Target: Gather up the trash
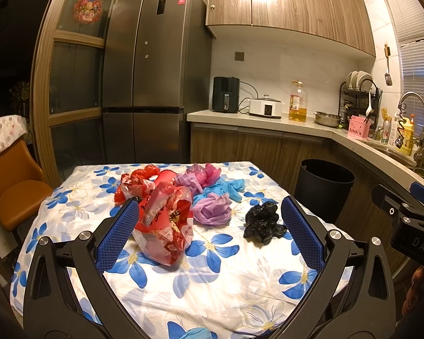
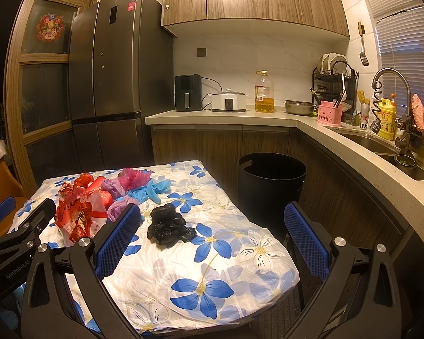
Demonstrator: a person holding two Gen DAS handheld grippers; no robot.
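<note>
Both grippers hang above the near edge of the table [image 2: 240,257], jaws spread wide and empty. Ahead of the left gripper [image 1: 209,220] lies a heap of crumpled bags [image 1: 166,212]; a black bag [image 2: 168,226] sits just ahead of the right gripper [image 2: 212,226], the bin [image 2: 271,186] beyond to its right.

Crumpled black bag [image 2: 169,226] lies alone on the tablecloth, ahead between the right gripper's fingers. Red [image 1: 164,226], purple [image 1: 212,209], pink [image 1: 203,173] and blue [image 1: 229,188] bags heap left of it. Black bin [image 2: 271,186] stands open, ahead-right.
</note>
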